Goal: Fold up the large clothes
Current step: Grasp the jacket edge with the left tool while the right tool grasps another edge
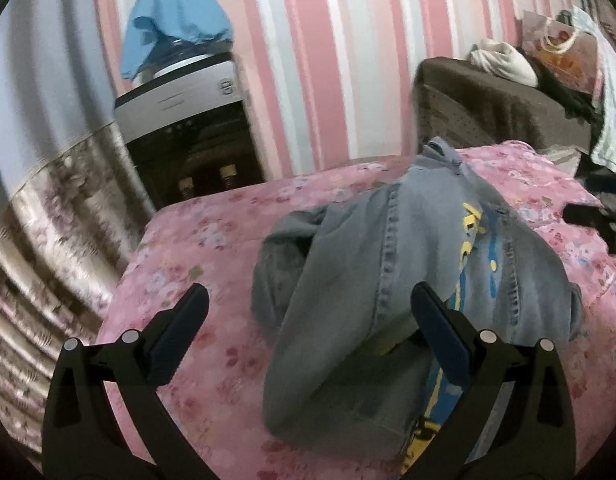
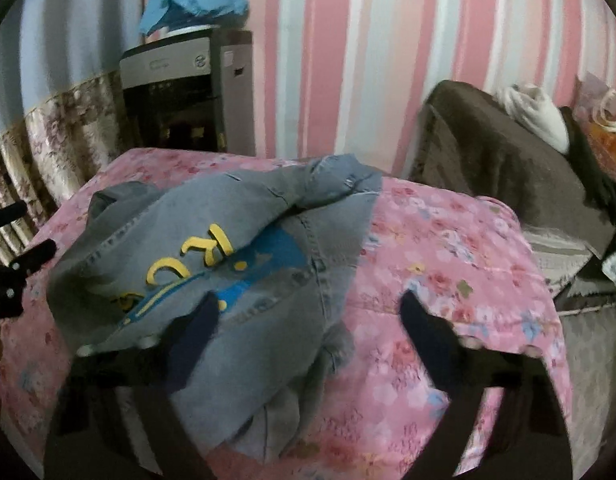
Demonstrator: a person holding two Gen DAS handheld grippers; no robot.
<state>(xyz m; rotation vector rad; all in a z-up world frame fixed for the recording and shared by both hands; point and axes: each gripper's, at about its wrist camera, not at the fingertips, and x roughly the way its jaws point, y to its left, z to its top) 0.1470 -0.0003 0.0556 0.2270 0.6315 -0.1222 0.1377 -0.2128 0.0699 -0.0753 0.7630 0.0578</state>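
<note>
Grey denim jacket bunched on pink bedspread — both grippers tilted down, fingers wide, holding nothing.

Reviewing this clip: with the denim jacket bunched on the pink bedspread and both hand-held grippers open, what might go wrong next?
1. The denim jacket lies in overlapping layers, so a pinch may catch several at once and fold unevenly.
2. The right hand-held gripper straddles the jacket's edge and the pink bedspread; closing might grab the bedspread too.
3. The left hand-held gripper holds nothing, so lifting one-sided could drag the heap.
</note>
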